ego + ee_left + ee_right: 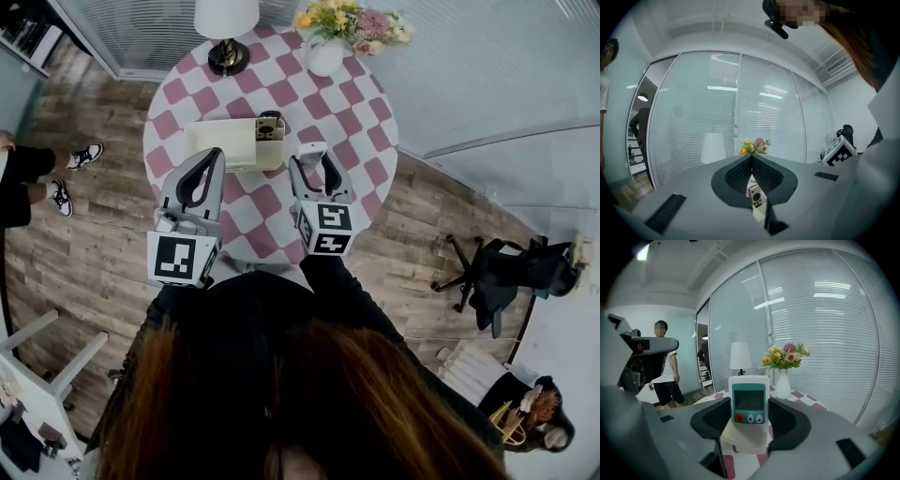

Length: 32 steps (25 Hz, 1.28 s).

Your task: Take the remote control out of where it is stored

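A round pink-checked table bears a cream plastic organiser box that half hides a small second remote. Beside the box, the right gripper clamps a white teal-faced remote control, its lower end hidden. The left gripper has its jaws pressed together, empty.

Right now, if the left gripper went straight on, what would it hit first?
Probably the flowers, lined up beyond the left gripper's closed tips. The remote in its holder sits lower, likely passed over, though depth is unclear.
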Each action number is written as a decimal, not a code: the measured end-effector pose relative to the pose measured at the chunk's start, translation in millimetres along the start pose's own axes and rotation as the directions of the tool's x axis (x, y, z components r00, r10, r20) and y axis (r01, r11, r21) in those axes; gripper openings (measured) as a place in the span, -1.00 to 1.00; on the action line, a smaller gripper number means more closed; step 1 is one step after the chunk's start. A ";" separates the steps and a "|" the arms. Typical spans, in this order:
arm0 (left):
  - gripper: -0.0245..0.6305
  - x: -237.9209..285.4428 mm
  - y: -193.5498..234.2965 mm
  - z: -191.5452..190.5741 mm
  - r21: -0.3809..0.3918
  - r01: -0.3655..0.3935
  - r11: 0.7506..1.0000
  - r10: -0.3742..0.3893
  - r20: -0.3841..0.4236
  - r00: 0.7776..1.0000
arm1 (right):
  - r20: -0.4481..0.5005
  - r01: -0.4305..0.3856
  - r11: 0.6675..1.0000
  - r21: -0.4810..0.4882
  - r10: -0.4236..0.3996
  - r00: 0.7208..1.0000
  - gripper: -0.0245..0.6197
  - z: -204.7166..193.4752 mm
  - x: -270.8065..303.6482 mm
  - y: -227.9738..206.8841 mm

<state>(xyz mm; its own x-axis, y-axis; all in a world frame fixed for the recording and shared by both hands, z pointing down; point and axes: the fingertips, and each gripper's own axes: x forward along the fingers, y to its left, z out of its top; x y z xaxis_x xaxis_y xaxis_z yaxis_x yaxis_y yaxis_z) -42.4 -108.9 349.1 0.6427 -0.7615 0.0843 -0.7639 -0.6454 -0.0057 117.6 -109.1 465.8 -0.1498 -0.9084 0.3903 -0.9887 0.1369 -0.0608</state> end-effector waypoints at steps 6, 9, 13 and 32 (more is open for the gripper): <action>-0.90 6.6 -5.6 -0.4 0.000 0.011 1.000 -0.011 0.000 1.000 | -0.030 0.005 1.000 -0.002 -0.005 1.000 -0.16 -13.2 -11.5 -10.0; -0.90 7.5 -5.8 -1.1 -0.002 0.013 1.000 -0.013 -0.003 1.000 | -0.046 0.000 1.000 -0.007 0.000 0.999 -0.16 -17.9 -13.8 -10.4; -0.90 6.7 -7.2 -0.8 0.001 0.012 1.000 -0.012 -0.001 1.000 | -0.088 -0.012 1.000 -0.024 0.010 0.996 -0.16 -36.3 -13.9 -11.2; -0.90 -4.2 2.5 -3.5 0.007 -0.032 0.999 0.032 -0.013 0.999 | -0.357 -0.074 0.996 -0.049 0.052 0.933 -0.16 -132.0 0.5 -16.0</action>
<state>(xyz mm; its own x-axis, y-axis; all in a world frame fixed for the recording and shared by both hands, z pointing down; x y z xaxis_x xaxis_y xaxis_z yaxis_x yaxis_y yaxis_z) -47.2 -107.2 352.1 0.6168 -0.7811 0.0973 -0.7838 -0.6208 -0.0150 133.2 -59.5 588.3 -0.1916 -0.6995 0.6885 -0.9738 0.2230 -0.0444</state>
